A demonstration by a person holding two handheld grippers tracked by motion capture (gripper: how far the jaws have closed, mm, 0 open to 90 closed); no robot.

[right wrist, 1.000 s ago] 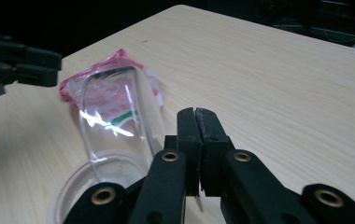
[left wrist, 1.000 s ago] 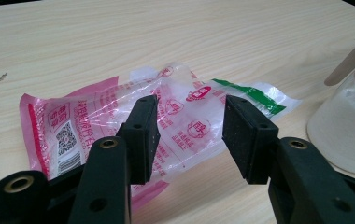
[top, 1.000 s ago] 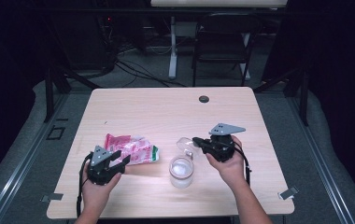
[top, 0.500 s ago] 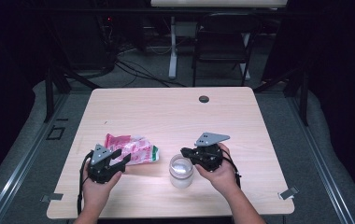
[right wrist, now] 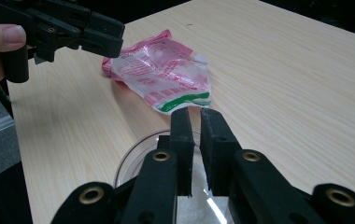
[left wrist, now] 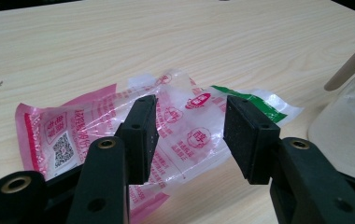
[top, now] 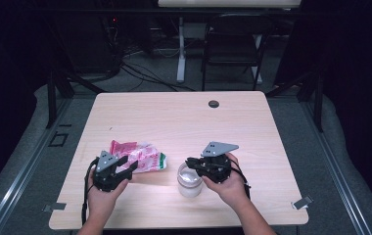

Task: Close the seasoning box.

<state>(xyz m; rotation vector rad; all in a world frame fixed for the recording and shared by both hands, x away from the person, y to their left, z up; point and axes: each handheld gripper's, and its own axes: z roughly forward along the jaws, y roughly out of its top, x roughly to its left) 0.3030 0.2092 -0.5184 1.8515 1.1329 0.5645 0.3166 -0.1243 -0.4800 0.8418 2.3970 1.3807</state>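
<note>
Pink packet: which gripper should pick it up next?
Left. The left gripper hangs open just in front of the pink packet, while the right gripper, jaws just opening slightly, is over the glass jar.

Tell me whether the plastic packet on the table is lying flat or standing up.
Lying flat. The crumpled pink packet rests on the table, spread out ahead of the left gripper.
</note>
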